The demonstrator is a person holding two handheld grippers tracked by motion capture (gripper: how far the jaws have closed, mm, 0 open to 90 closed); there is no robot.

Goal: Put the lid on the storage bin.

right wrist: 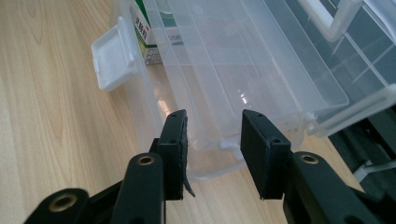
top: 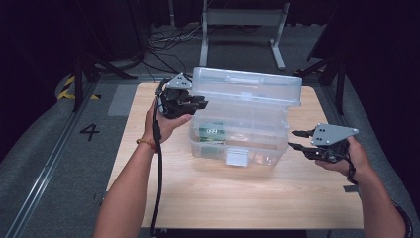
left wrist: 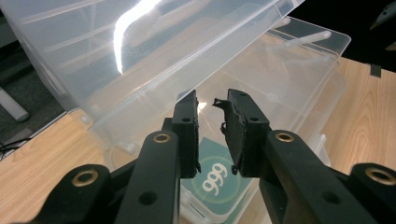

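Box: clear plastic storage box (top: 240,136) with hinged lid (top: 247,87) raised at its far side, mid-table on the pale wooden table (top: 223,198); long axis runs left to right.
Left claw: I see the left gripper (top: 202,102) at the box's far-left corner, jaws nearly clenched with a narrow gap and nothing gripped, from the left gripper view (left wrist: 211,135).
Contents: green-and-white carton (top: 212,133) lies in the left half of the box.
Latch: white front latch (top: 236,156) hangs on the near wall.
Right claw: right gripper (top: 295,140) sits just beside the box's right end, released, jaws apart and aimed left at it.
Key relation: I judge the left nearer the lid.
View difference: right gripper view shows the clear inner tray (right wrist: 243,60); left gripper view shows the carton's printing.
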